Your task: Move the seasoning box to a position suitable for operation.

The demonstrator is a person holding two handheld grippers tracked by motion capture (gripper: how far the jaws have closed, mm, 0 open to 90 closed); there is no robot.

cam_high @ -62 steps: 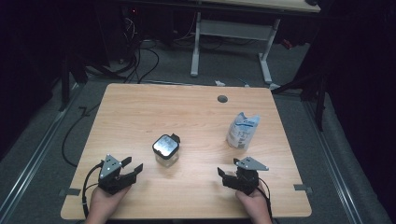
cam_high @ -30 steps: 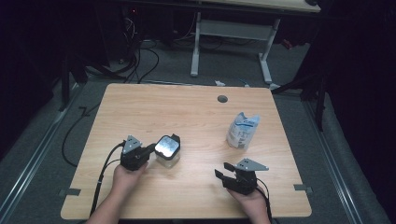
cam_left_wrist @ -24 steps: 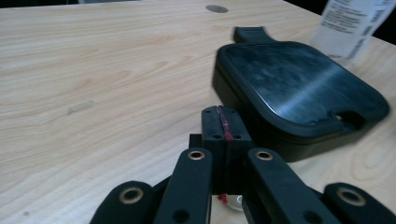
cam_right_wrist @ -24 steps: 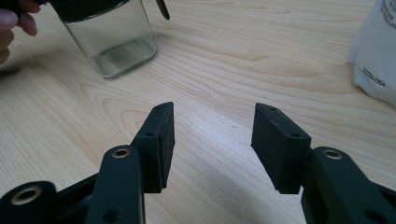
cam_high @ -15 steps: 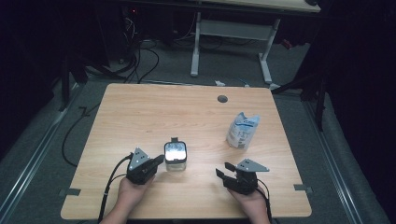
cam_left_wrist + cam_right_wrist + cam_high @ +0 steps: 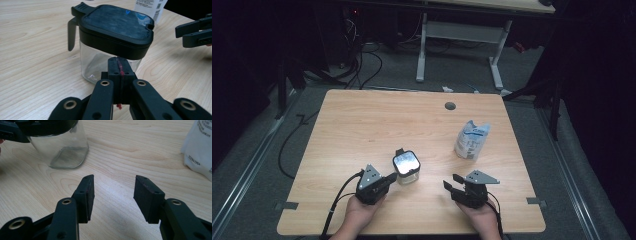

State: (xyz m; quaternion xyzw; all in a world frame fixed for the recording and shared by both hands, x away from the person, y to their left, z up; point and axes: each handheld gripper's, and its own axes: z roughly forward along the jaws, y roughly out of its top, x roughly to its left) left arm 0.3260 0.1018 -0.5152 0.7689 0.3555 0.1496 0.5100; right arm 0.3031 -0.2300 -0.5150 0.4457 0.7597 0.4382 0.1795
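A clear glass jar (image 6: 406, 167) with a black lid and a side handle stands on the wooden table (image 6: 362, 120), near the front and left of centre. My left gripper (image 6: 389, 178) is shut, with nothing held. Its closed tips (image 6: 119, 63) rest against the jar's (image 6: 112, 32) near wall, just under the lid. My right gripper (image 6: 451, 183) sits to the jar's right near the front edge. It (image 6: 113, 192) is open over bare wood, with the jar (image 6: 60, 147) farther off to one side.
A white printed pouch (image 6: 471, 140) stands upright at the right of the table, beyond my right gripper; its edge (image 6: 200, 147) is close by. A round cable hole (image 6: 450, 106) lies at the table's back. Cables and a desk frame are on the floor beyond.
My left gripper came in from the front left to the jar and slid it rightward and a little nearer the front edge. The right gripper has stayed put.
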